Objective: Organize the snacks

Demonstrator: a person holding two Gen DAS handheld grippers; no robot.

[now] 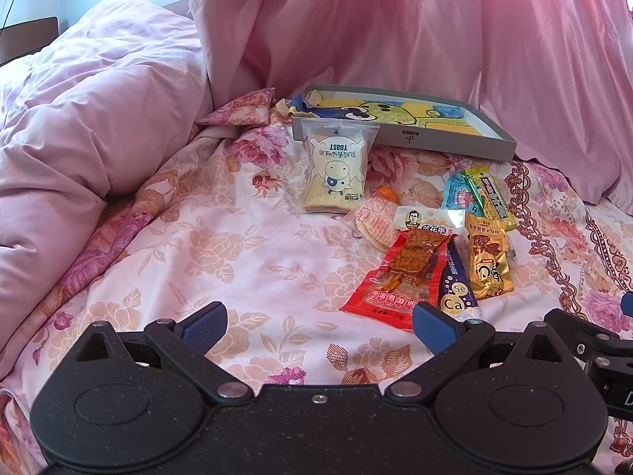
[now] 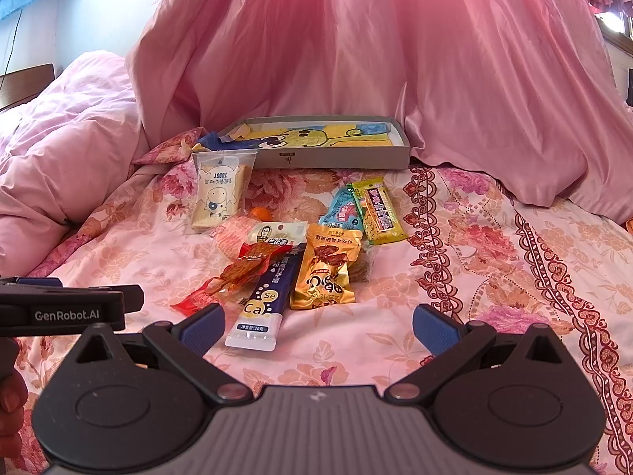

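Note:
A pile of snack packets lies on the floral bedsheet [image 1: 245, 261]. A toast bread packet [image 1: 334, 170] [image 2: 220, 194] leans against a shallow grey box [image 1: 496, 140] [image 2: 328, 160] lined with a cartoon picture. Nearer me lie a red tofu packet [image 1: 399, 273] [image 2: 237, 273], a dark blue sachet [image 2: 265, 301] [image 1: 455, 289], a gold packet [image 1: 487, 261] [image 2: 326, 269] and a yellow-green bar [image 2: 378, 209] [image 1: 492, 198]. My left gripper [image 1: 320, 326] stands open over bare sheet, left of the pile. My right gripper [image 2: 318, 326] is open, with the blue sachet's end just inside its left finger.
A heaped pink duvet [image 1: 99, 118] fills the left side and a pink curtain [image 2: 395, 47] hangs behind the box. The other gripper's black body [image 2: 67, 308] juts in at the right wrist view's left edge, with a hand [image 2: 12, 399] below it.

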